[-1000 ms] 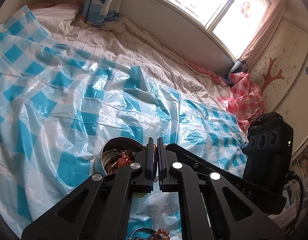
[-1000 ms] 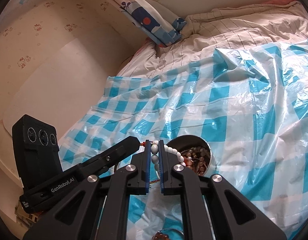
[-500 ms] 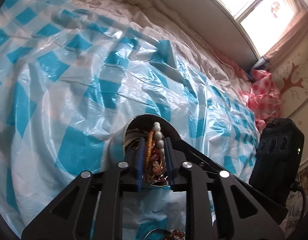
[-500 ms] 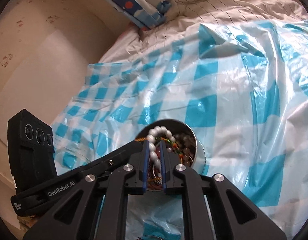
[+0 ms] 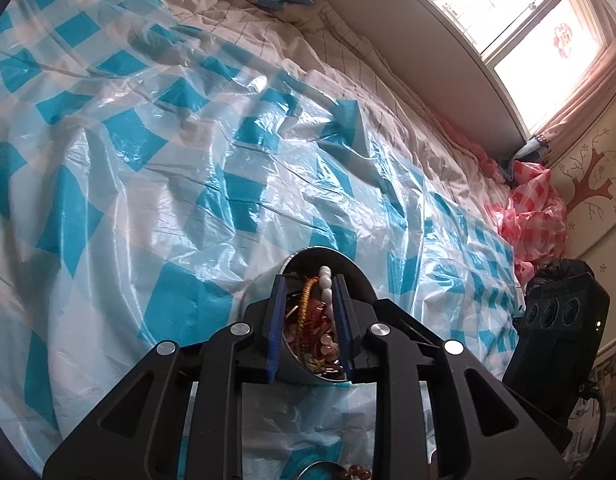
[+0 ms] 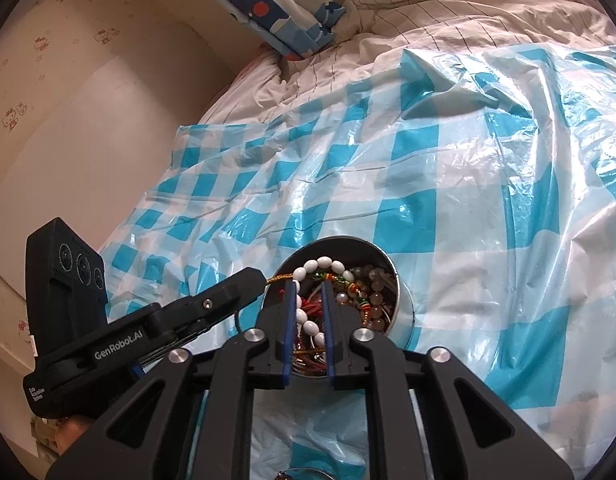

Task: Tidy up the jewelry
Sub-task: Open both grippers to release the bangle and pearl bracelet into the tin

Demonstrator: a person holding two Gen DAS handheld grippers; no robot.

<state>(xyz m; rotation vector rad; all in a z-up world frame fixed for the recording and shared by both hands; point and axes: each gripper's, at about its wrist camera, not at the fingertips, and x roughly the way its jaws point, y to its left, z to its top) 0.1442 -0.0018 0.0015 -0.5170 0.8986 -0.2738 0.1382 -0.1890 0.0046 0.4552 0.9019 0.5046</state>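
Note:
A round metal tin (image 6: 403, 300) full of mixed jewelry sits on the blue-checked plastic sheet; it also shows in the left wrist view (image 5: 363, 280). A white bead bracelet (image 6: 319, 266) and a gold cord (image 5: 306, 296) lie in the tin. My left gripper (image 5: 308, 280) is open over the tin, with the gold cord and white beads between its fingers. My right gripper (image 6: 308, 286) is open over the tin, the white bead string (image 6: 308, 322) lying loose between its fingers. The left gripper's body (image 6: 148, 328) shows at the left of the right wrist view.
The blue-checked plastic sheet (image 5: 188, 184) covers a striped bed cover (image 6: 447, 20). A blue patterned pillow (image 6: 284, 12) lies at the head. A pink checked bundle (image 5: 535, 208) sits by the wall. More beads and a metal rim (image 5: 339, 470) lie near the bottom edge.
Both grippers moved down over the tin and opened. The white bead bracelet and gold cord they held now rest in the tin.

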